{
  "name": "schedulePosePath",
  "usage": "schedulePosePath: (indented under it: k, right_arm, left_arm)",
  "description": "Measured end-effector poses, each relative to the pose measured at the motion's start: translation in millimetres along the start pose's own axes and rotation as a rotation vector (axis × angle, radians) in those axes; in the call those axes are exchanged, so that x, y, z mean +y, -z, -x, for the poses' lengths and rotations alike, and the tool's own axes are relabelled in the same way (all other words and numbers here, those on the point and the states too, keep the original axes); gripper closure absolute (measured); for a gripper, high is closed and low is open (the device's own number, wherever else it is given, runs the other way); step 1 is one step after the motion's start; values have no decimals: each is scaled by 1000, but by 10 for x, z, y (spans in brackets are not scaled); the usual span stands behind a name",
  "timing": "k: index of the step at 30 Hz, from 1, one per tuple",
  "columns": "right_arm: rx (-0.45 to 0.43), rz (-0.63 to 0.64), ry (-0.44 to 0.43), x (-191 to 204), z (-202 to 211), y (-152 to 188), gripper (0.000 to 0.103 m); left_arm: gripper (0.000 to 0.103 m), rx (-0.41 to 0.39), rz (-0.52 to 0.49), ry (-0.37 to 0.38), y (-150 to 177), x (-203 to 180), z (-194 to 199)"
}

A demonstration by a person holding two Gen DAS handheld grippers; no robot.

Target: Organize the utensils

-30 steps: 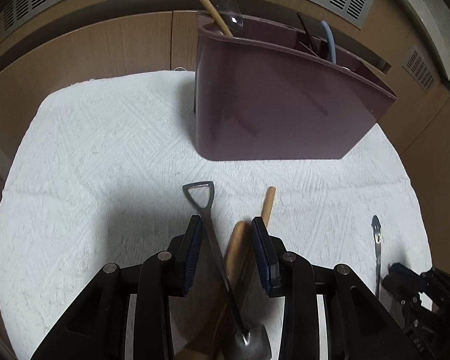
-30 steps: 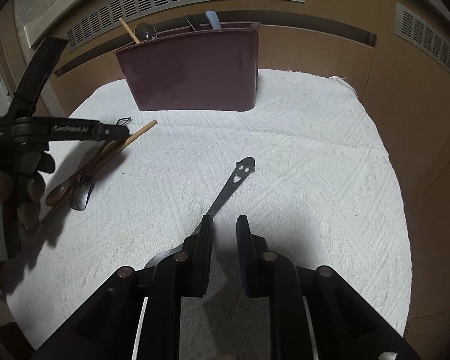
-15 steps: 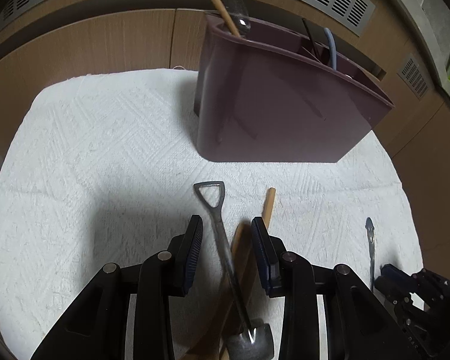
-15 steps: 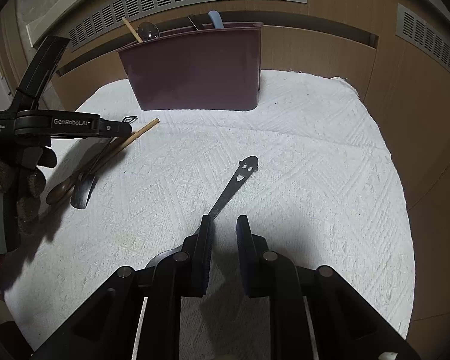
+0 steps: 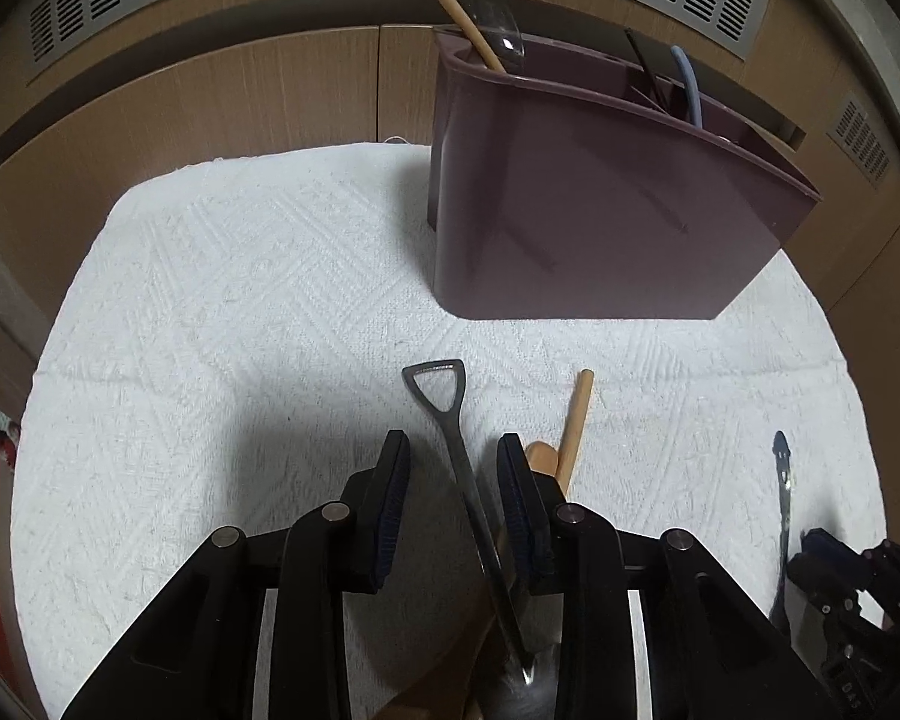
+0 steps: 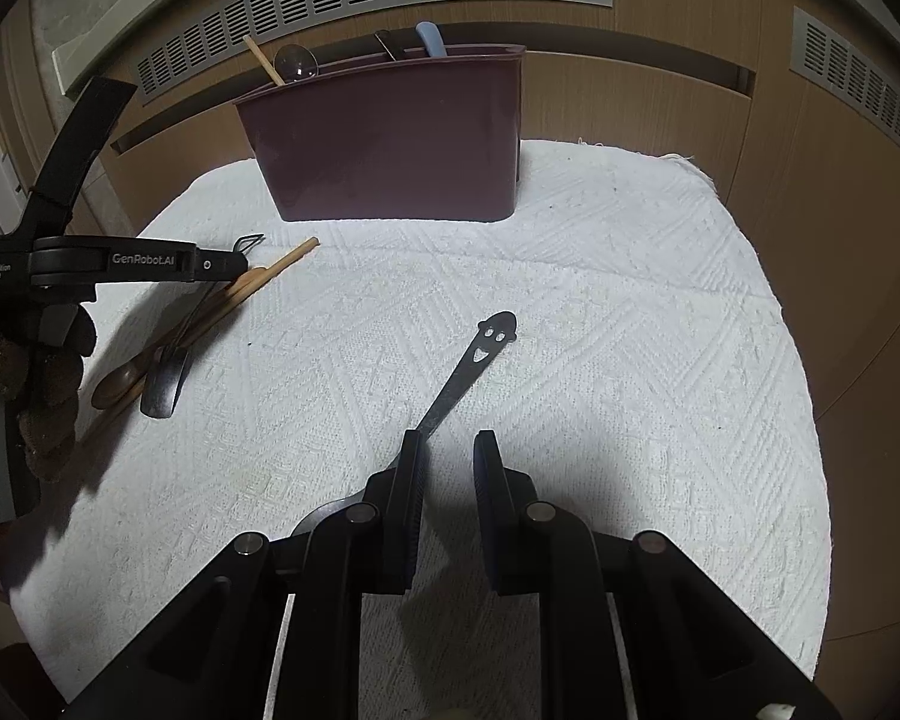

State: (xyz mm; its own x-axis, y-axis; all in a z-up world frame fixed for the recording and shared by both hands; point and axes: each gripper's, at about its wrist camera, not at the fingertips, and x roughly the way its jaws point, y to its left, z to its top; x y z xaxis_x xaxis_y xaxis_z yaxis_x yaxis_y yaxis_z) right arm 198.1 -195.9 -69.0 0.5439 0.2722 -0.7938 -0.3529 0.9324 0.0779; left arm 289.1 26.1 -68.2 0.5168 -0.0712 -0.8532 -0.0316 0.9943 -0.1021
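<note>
While its jaws close, the left gripper (image 5: 453, 480) straddles the shovel-handled spoon (image 5: 459, 462), pads not yet touching; wooden utensils (image 5: 573, 426) lie at its 1 o'clock. The right gripper (image 6: 447, 480) stands part open and empty, the smiley spoon (image 6: 480, 354) at 12. The caddy (image 6: 390, 144) stands beyond.

left tongs (image 5: 455, 498): tilted down, jaws closing, a gap still on both sides | right tongs (image 6: 448, 480): tilted down, jaws parted, nothing between the pads | hand (image 6: 24, 384): gloved, wrapped round the left tongs' grip, seen at the right view's left edge
</note>
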Motion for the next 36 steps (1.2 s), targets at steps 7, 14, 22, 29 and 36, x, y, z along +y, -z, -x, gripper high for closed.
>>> schedulePosePath:
  k: [7, 14, 22, 29, 36]
  right_arm:
    - [-26, -31, -24, -72, 73, 19, 87]
    - [-48, 66, -26, 43, 362, 163, 85]
    - [35, -34, -48, 261, 351, 471, 83]
    - [23, -52, 93, 551, 191, 337, 72]
    - [35, -60, 163, 543, 30, 116, 80]
  left_arm:
    - [94, 17, -32, 8, 14, -57, 17]
    - [97, -60, -50, 126, 424, -40, 431]
    - [97, -157, 53, 219, 688, 168, 881]
    - [97, -196, 102, 273, 749, 288, 1043]
    - [97, -241, 84, 280, 795, 249, 1255]
